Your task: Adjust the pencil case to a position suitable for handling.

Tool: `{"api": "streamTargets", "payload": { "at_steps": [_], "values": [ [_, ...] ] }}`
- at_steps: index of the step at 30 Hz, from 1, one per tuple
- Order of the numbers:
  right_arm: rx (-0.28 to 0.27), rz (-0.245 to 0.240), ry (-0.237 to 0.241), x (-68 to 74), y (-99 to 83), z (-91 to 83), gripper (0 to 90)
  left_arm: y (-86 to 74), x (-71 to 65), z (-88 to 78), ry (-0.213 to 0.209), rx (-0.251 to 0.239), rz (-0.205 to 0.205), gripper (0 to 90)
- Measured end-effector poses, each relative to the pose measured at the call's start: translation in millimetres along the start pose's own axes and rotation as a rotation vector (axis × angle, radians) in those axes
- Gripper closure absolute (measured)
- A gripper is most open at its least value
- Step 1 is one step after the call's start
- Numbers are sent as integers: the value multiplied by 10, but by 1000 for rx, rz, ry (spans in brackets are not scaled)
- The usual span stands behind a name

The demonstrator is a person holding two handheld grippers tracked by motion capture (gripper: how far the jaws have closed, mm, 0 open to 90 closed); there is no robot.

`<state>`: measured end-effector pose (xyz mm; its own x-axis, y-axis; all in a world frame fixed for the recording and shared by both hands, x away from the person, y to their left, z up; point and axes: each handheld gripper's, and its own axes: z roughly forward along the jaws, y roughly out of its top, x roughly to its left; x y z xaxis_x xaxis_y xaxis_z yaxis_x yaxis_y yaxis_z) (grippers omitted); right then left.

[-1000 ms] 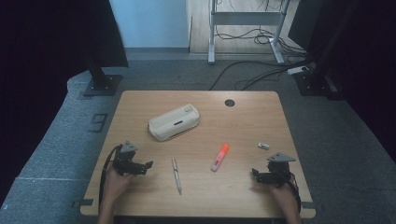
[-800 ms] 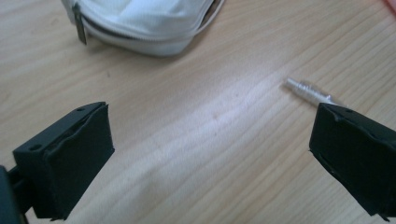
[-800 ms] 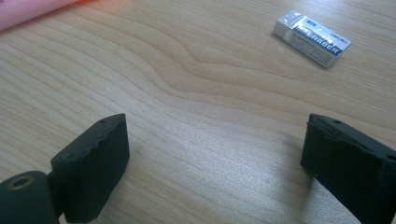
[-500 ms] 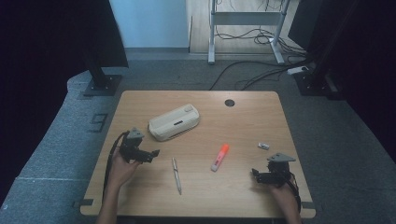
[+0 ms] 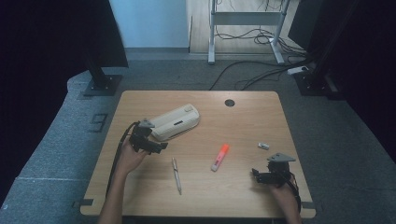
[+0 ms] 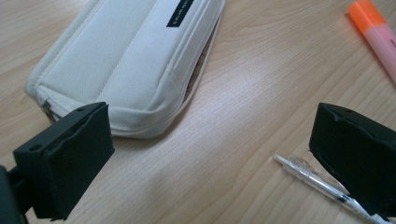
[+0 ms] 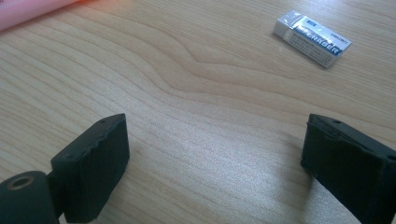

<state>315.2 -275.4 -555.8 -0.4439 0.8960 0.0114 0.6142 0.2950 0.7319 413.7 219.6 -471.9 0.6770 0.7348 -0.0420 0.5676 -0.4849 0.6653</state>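
— Now that the left tongs point(image 5: 158, 146) have moved up the table point(image 5: 243, 191) from its near edge, where are they?

— Just short of the white pencil case point(image 6: 135, 60), jaws wide, holding nothing; the pen point(image 6: 322, 184) lies by one jaw.

— And the right tongs point(image 5: 259, 176)?

— Unmoved, wide open, empty; the eraser point(image 7: 312, 38) lies ahead. The case looks like the target.
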Motion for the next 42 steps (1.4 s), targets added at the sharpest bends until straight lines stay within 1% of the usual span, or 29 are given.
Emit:
{"api": "streamTargets", "payload": {
  "at_steps": [1, 2, 3, 4, 5, 6, 7, 8, 10, 12, 13, 15, 16, 18, 20, 22, 24, 27, 28, 29, 30, 31, 32, 35, 36, 39, 40, 41, 42],
  "values": [
    [0, 0, 0, 0, 0, 0, 72, 44, 4, 29, 6, 19, 10, 0],
    [0, 0, 0, 0, 0, 0, 72, 64, 0, 43, 11, 20, 11, 0],
    [0, 0, 0, 0, 0, 0, 72, 73, -2, 46, 20, 8, 17, 0],
    [0, 0, 0, 0, 0, 0, 72, 80, 0, 49, 19, -4, 15, 0],
    [0, 0, 0, 0, 0, 0, 72, 80, 0, 49, 19, -4, 15, 0],
    [0, 0, 0, 0, 0, 0, 71, 94, 31, 64, -4, -9, -6, 0],
    [0, 0, 0, 0, 0, 0, 72, 103, 43, 73, -9, -1, -13, 0],
    [0, 0, 0, 0, 0, 0, 72, 119, 57, 83, 1, 10, -6, 0],
    [0, 0, 0, 0, 0, 0, 72, 136, 61, 92, 5, 14, -9, 0],
    [0, 0, 0, 0, 0, 0, 72, 200, 72, 100, -7, 7, -4, 0],
    [0, 0, 0, 0, 0, 0, 72, 200, 72, 100, -7, 7, -4, 0],
    [0, 0, 0, 0, 0, 0, 72, 284, 74, 123, -11, 29, -2, 0],
    [0, 0, 0, 0, 0, 0, 72, 284, 74, 123, -11, 29, -2, 0],
    [0, 0, 0, 0, 0, 0, 72, 359, 86, 156, -25, 32, -8, 0],
    [0, 0, 0, 0, 0, 0, 72, 412, 92, 184, -26, 38, -3, 0],
    [0, 0, 0, 0, 0, 0, 72, 431, 94, 198, -32, 28, -2, 0],
    [0, -1, 0, -1, 0, 0, 72, 505, 110, 264, -43, 43, -3, 0],
    [0, -1, 0, -1, 0, 0, 72, 543, 114, 321, -43, 54, 9, 1],
    [0, -2, 0, -1, 0, 0, 72, 564, 112, 365, -33, 64, 11, 1],
    [1, -1, 0, 0, 0, 0, 72, 588, 118, 414, -29, 81, 30, 28],
    [0, -1, 0, 0, 0, 0, 72, 599, 120, 438, -33, 84, 34, 65],
    [0, -1, 0, -1, 0, 0, 72, 606, 124, 452, -39, 81, 41, 118],
    [0, 0, 0, 0, 0, 0, 72, 610, 120, 471, -38, 63, 39, 153],
    [0, -1, 0, -1, 0, 0, 72, 603, 163, 529, -58, 48, 33, 208],
    [0, -1, 0, -1, 0, 0, 72, 595, 180, 553, -55, 56, 34, 227],
    [0, -1, 0, 0, 0, 0, 72, 561, 237, 641, -42, 88, 35, 244],
    [0, -1, 0, 0, 0, 0, 72, 561, 237, 641, -42, 88, 35, 249],
    [0, -1, 0, -1, 0, 0, 72, 535, 276, 698, -44, 100, 29, 265],
    [0, -1, 0, -1, 0, 0, 72, 535, 276, 698, -44, 100, 29, 270]
  ]
}}
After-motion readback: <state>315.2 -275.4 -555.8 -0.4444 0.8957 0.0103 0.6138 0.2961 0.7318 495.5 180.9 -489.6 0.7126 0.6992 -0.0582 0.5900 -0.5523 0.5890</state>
